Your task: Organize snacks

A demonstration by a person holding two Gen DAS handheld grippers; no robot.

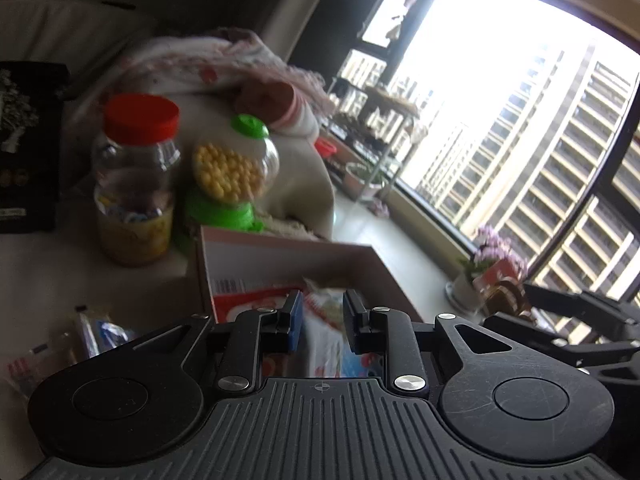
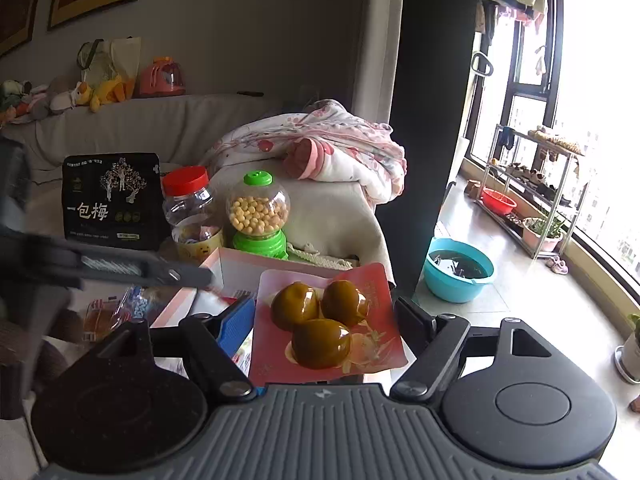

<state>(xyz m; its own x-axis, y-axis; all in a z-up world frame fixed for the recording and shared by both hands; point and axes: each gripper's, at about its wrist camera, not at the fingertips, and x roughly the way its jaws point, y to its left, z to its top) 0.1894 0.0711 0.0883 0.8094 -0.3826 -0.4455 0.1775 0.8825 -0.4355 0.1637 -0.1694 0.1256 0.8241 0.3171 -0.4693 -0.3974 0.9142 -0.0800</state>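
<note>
A pink cardboard box (image 1: 280,252) stands on the table, also in the right wrist view (image 2: 244,266). My left gripper (image 1: 322,320) hovers over it, jaws a little apart around a white and red snack packet (image 1: 324,332); whether they touch it is unclear. My right gripper (image 2: 326,320) is open around a red packet of three braised eggs (image 2: 326,320) above the box's near right part. The left gripper's arm (image 2: 100,268) crosses the right wrist view at the left.
Behind the box stand a red-lidded jar (image 2: 192,208), a green candy dispenser (image 2: 258,212) and a black plum bag (image 2: 110,200). Loose wrapped snacks (image 1: 80,340) lie left of the box. A quilt-covered sofa (image 2: 320,152) is behind; a blue basin (image 2: 460,270) sits on the floor.
</note>
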